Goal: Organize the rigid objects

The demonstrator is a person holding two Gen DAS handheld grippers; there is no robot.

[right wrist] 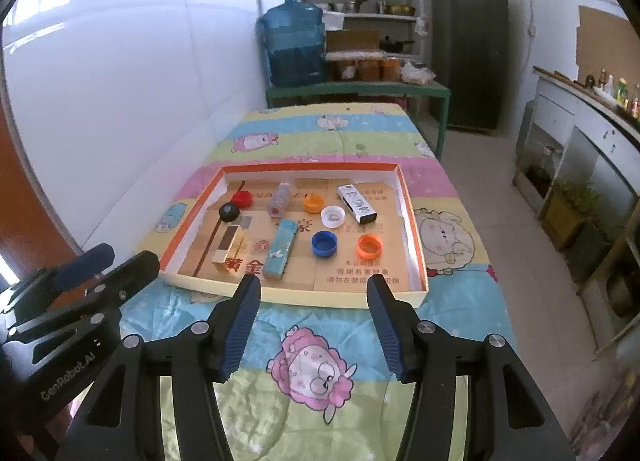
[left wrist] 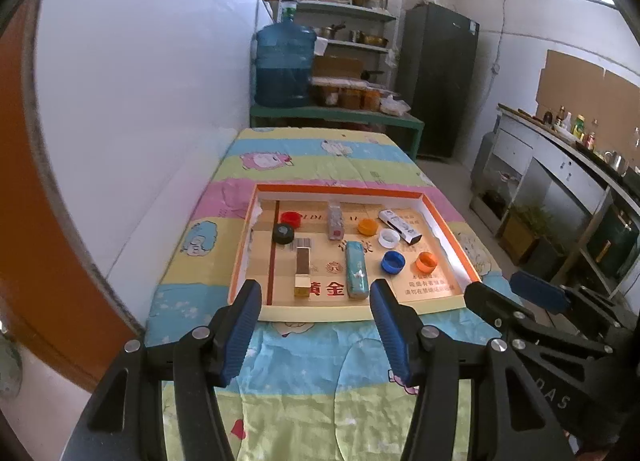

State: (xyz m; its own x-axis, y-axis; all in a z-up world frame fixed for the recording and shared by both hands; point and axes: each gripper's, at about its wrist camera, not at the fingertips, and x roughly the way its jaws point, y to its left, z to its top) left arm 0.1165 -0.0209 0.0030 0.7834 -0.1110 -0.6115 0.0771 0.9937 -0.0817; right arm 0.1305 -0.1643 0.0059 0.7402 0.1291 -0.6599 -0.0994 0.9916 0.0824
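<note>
Two hand-held grippers hover over a cartoon-print desk (left wrist: 304,393), both short of the near rim of an orange-edged tray (left wrist: 448,229) at mid-frame. The left gripper (left wrist: 316,297) has its fingers spread and empty; the right gripper (right wrist: 314,293) is likewise released, grasping nothing. Inside the tray lie the rigid objects: a gold box (left wrist: 303,269) and teal box (left wrist: 356,269) near the front, a black cap (left wrist: 283,233) and red cap (left wrist: 291,218) at upper left, a clear bottle (left wrist: 335,221) in the middle, and a white box (left wrist: 400,226), white cap (left wrist: 389,238), blue cap (left wrist: 393,262) and two orange caps (left wrist: 426,261) to the right. Sorting appears not yet begun; the next move likely calls for reaching over the rim and closing on one piece.
</note>
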